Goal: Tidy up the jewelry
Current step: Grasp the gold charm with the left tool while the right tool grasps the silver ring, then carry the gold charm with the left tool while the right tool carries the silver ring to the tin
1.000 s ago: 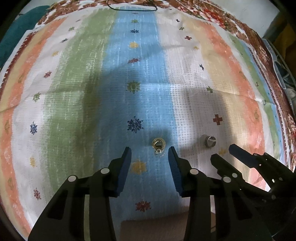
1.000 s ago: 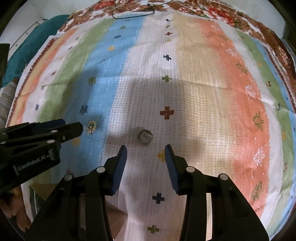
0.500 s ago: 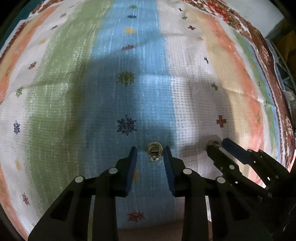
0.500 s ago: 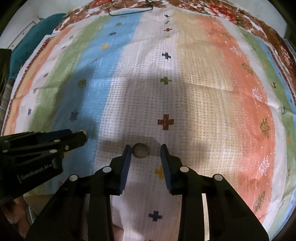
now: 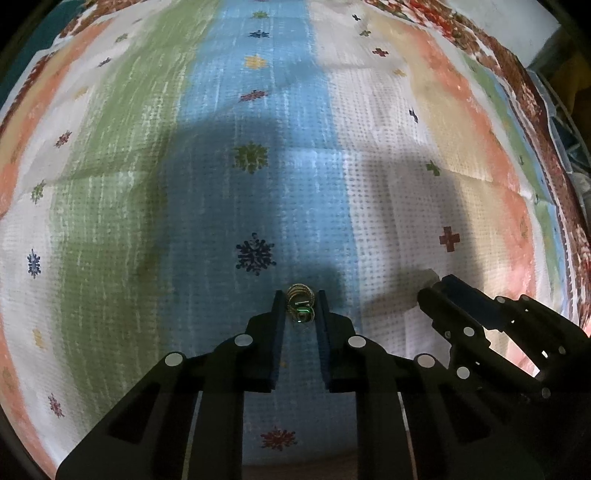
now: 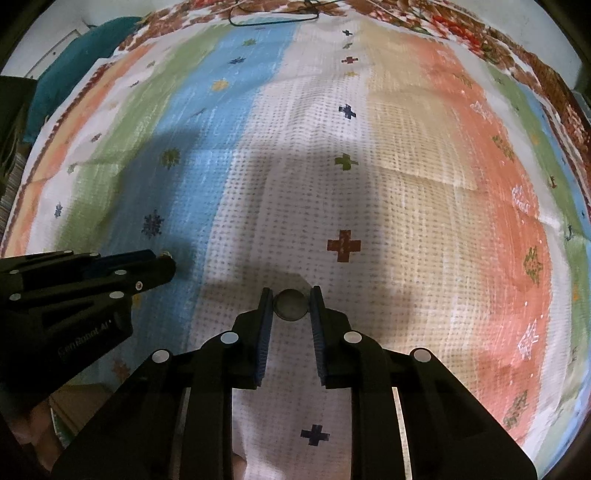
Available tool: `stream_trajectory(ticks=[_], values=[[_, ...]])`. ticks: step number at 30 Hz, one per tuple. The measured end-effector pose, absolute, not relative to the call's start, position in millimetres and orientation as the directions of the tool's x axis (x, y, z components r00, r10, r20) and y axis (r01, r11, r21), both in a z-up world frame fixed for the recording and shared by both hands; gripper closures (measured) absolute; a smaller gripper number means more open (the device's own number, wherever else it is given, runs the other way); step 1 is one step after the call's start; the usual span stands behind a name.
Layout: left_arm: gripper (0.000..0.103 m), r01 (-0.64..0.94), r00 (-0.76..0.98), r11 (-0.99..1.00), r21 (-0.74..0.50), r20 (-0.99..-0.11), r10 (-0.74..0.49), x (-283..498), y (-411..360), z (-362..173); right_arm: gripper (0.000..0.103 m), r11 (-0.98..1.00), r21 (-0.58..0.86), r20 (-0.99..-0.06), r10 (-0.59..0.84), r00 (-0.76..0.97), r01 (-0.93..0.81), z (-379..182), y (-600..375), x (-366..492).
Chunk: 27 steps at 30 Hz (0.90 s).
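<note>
A: What do we have under the left gripper (image 5: 301, 308)?

B: We see a small gold ring cluster (image 5: 301, 301) lying on the blue stripe of the cloth (image 5: 258, 166), just below a dark snowflake print (image 5: 255, 254). It sits between the two blue pads (image 5: 281, 314), and the jaws are closing on it. Both pads look to be touching its sides, so we read it as gripped.

A: And the right gripper (image 6: 291, 308)?

B: In the right wrist view we see a round silver piece (image 6: 290, 304), dull and disc-like from above, on the white dotted stripe, below a red cross print (image 6: 343, 245). The jaws are closing there too, and the pads (image 6: 265, 325) meet the piece on either side.

A: Can we tell what the silver piece is?

B: We cannot; only its round top shows.

A: How do the two tools stand to each other?

B: Side by side, near but apart. In the left view we see the right gripper's tips at the lower right, with a pale edge of the silver piece peeking out beyond them. In the right view the left gripper comes in from the left edge, with a glint of gold at its tip.

A: Anything else on the cloth?

B: A thin dark cord (image 6: 273, 18) at the far edge, well apart from both pieces.
</note>
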<state>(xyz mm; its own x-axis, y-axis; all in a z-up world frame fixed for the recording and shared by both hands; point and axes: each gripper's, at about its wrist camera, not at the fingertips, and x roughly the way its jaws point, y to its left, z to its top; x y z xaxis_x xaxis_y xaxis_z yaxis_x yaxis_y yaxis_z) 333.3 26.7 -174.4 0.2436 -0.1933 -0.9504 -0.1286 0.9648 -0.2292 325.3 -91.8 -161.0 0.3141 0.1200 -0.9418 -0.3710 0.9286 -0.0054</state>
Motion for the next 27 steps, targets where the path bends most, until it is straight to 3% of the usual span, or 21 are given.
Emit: stream_trajectory(ticks=[27], values=[[0.088,-0.131,0.316,0.974,-0.185,-0.939,-0.136,288.5,36.4,-126.5,0.082,0.924,0.004,-0.918,0.156,0.366,-0.383,-125.3,-96.0,289.4]])
